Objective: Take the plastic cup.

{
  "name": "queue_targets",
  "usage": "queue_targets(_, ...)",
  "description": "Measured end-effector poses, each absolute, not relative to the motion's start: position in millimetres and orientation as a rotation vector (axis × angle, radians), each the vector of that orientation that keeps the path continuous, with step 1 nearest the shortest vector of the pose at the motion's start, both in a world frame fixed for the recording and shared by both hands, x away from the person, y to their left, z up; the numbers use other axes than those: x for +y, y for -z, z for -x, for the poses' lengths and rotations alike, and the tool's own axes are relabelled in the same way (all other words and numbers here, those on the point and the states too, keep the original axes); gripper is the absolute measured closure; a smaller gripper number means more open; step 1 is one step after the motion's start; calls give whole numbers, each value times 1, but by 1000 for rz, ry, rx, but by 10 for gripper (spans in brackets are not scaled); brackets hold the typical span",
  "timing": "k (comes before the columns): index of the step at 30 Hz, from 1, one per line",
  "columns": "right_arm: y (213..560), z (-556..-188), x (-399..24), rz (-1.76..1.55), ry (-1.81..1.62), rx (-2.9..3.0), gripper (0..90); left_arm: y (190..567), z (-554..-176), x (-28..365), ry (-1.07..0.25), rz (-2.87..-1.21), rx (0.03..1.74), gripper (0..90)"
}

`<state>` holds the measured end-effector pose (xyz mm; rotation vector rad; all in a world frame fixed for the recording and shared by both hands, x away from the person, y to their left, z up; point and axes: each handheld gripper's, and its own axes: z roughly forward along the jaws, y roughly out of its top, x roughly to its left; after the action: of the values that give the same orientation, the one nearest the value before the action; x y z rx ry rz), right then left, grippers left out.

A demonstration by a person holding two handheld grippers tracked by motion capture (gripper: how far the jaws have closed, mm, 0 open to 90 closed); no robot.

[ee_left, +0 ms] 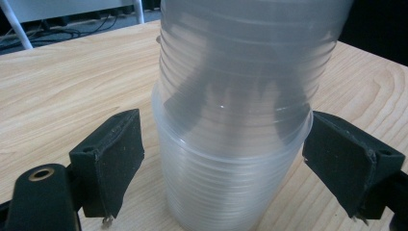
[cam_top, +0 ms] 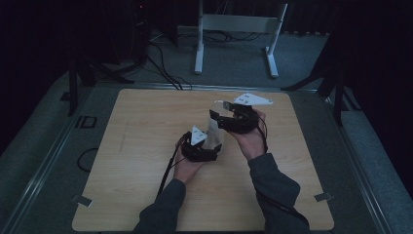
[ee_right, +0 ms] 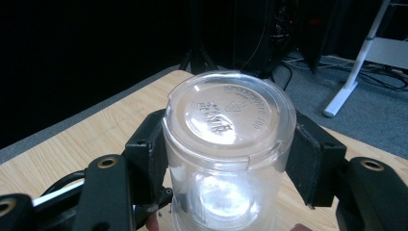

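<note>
High view: pale wooden counter (cam_top: 146, 146) on a grey floor (cam_top: 234, 58), dark room, white stand (cam_top: 199, 44) behind. Cups (cam_top: 213, 136) sit mid-counter between both tongs. Left gripper view: left tongs (ee_left: 221, 159) stand open, pads just clear of the lower cup (ee_left: 226, 187) on the counter. Right gripper view: right tongs (ee_right: 226, 154) clamp the upturned top cup (ee_right: 226, 125); cables trail on the floor behind.
</note>
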<state>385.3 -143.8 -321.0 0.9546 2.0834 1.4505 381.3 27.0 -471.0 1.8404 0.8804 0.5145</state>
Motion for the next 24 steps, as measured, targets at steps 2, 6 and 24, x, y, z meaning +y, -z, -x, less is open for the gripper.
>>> queue_targets(2, 319, -385, -144, -953, -1453, 2079, 382, 471, -381, 28, -515, -1840, 881, 143)
queue_targets(6, 315, -383, -146, -944, -1459, 2073, 382, 469, -379, 29, -511, -1834, 878, 146)
queue_targets(24, 300, -376, -158, -928, -1468, 2045, 382, 464, -374, 39, -482, -1811, 885, 159)
